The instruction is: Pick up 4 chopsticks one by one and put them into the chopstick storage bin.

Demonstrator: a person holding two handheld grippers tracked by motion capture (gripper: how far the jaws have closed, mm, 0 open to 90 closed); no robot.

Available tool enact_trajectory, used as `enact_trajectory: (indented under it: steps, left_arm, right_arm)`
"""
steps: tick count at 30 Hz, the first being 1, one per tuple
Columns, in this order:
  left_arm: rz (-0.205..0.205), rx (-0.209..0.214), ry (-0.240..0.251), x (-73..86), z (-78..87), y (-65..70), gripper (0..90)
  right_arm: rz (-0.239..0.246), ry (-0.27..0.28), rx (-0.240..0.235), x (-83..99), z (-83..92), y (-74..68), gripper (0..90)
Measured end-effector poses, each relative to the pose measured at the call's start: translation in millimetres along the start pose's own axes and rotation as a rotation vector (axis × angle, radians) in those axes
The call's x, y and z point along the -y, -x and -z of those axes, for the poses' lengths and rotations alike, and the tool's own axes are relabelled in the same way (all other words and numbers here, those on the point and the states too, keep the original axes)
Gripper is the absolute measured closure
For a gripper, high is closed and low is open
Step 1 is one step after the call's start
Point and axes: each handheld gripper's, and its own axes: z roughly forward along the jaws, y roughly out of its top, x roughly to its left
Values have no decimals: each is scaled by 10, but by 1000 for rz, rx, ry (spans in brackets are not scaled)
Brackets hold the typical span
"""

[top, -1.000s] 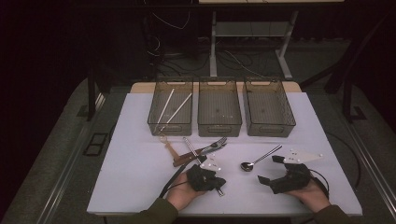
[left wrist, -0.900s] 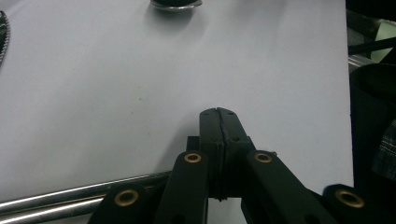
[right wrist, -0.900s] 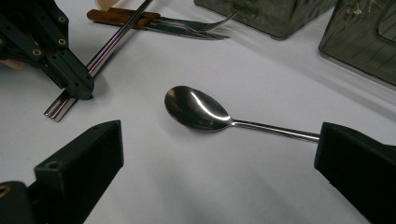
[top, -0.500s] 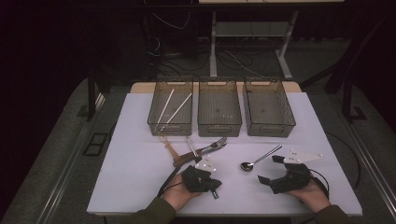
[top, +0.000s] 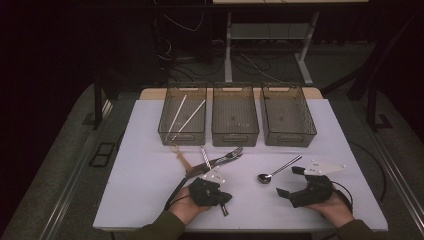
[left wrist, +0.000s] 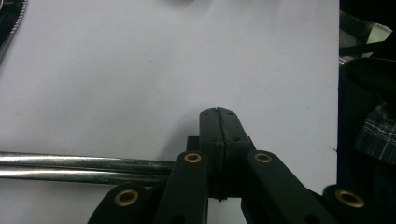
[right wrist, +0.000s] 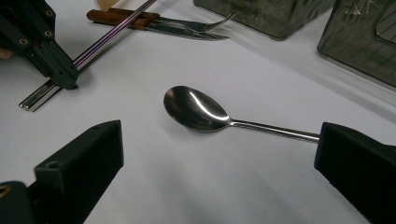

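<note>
Left gripper (left wrist: 218,112) clamped on metal chopsticks (left wrist: 84,168); right gripper (right wrist: 215,154) agape around spoon (right wrist: 196,108) on white surface (top: 150,175)

Near the table's front edge, the left gripper (top: 223,200) rests with jaws pressed together, while the right gripper (top: 290,181) gapes wide.

No legible text, labels, brands, numbers or signs in any view. Bins, cutlery and gripper bodies carry no readable markings; the table surface is plain white.
</note>
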Motion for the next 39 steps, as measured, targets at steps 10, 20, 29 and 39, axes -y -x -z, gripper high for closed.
enact_trajectory:
  steps: [10, 20, 29, 39]
  left_arm:
    - [12, 11, -12, 51, 58, -9, 893]
    - [3, -3, -19, 111, 133, -7, 893]
    - [5, -34, -16, 153, 181, 16, 893]
    - [-3, -61, -39, 229, 286, 6, 893]
  right_arm:
    - [-1, -1, 0, 0, 0, 0, 15]
    - [0, -1, 1, 1, -1, -1, 15]
    - [0, -3, 1, 1, 0, 0, 14]
    - [0, -1, 2, 2, 1, 2, 15]
